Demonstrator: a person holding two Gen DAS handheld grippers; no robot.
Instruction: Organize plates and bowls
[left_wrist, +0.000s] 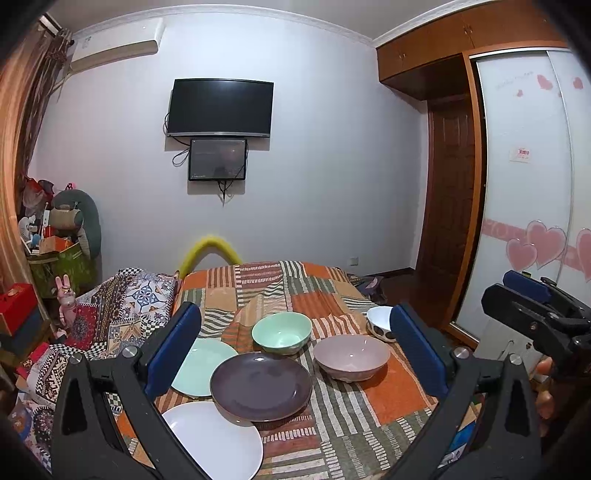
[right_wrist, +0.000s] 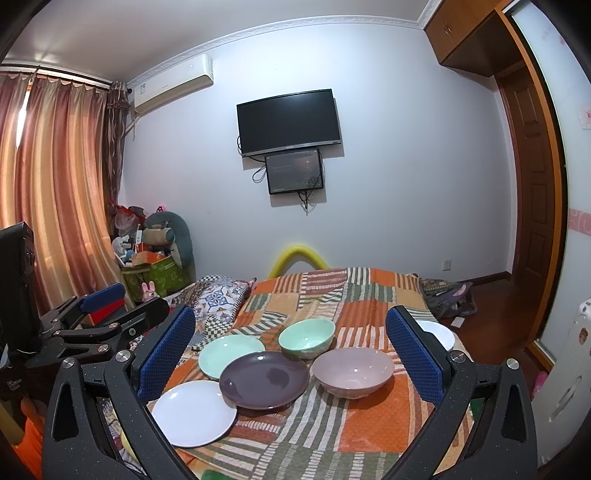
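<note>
On the patchwork cloth (left_wrist: 388, 398) lie a white plate (left_wrist: 218, 439), a dark purple plate (left_wrist: 260, 386) and a pale green plate (left_wrist: 201, 365), their rims overlapping. Behind them stand a green bowl (left_wrist: 281, 332), a mauve bowl (left_wrist: 351, 356) and a white spotted bowl (left_wrist: 380, 323), partly hidden by a finger. My left gripper (left_wrist: 295, 310) hovers open over the near edge, holding nothing. My right gripper (right_wrist: 290, 314) is open too, facing the purple plate (right_wrist: 264, 380), green bowl (right_wrist: 306, 338) and mauve bowl (right_wrist: 352, 373). Each gripper shows at the side of the other's view.
A bed with a patterned quilt (left_wrist: 122, 306) adjoins the cloth on the left. A yellow foam tube (left_wrist: 210, 247) arches behind the far edge. A sliding wardrobe (left_wrist: 524, 184) and a white appliance (right_wrist: 569, 387) are to the right. A hand (left_wrist: 545, 369) holds the right gripper.
</note>
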